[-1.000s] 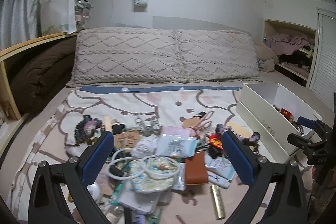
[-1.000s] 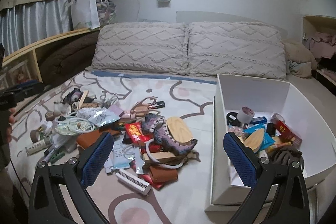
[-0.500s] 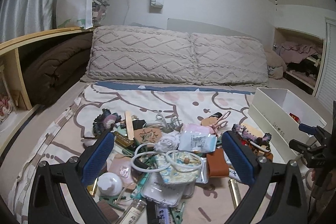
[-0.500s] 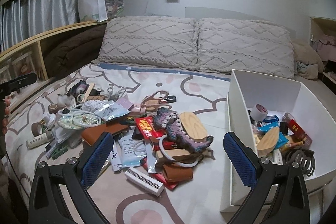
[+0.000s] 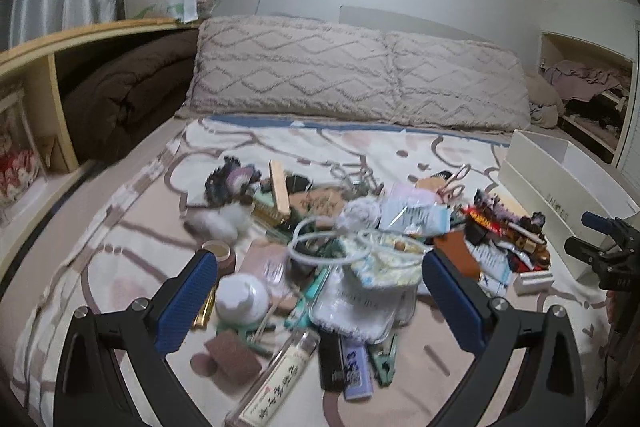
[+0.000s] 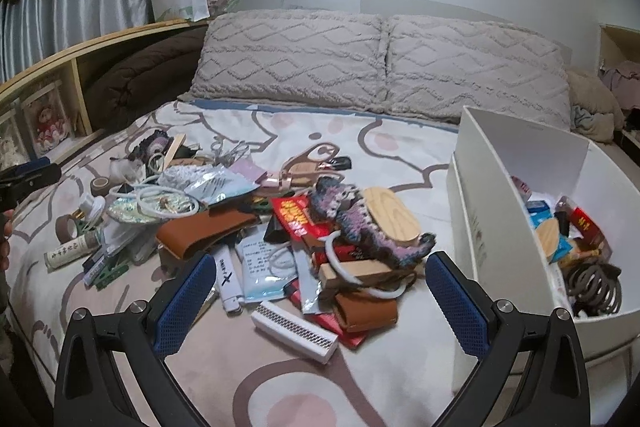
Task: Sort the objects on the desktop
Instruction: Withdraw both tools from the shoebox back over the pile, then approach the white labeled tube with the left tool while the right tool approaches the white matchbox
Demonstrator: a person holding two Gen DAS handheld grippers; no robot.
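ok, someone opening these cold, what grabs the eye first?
The heap of small clutter strewn across the patterned bedspread, with a crocheted purple toy draped over a wooden oval at its right edge. Right of it stands the white box, already partly filled, hair ties among its contents. Both tongs, left and right, gape open and empty above the heap.

Clutter pile (image 6: 256, 223) fills the bed's (image 6: 400, 147) left and middle, white box (image 6: 520, 227) blocks its right edge, leaving bare cover toward the pillows (image 6: 376, 63) and along the near edge.
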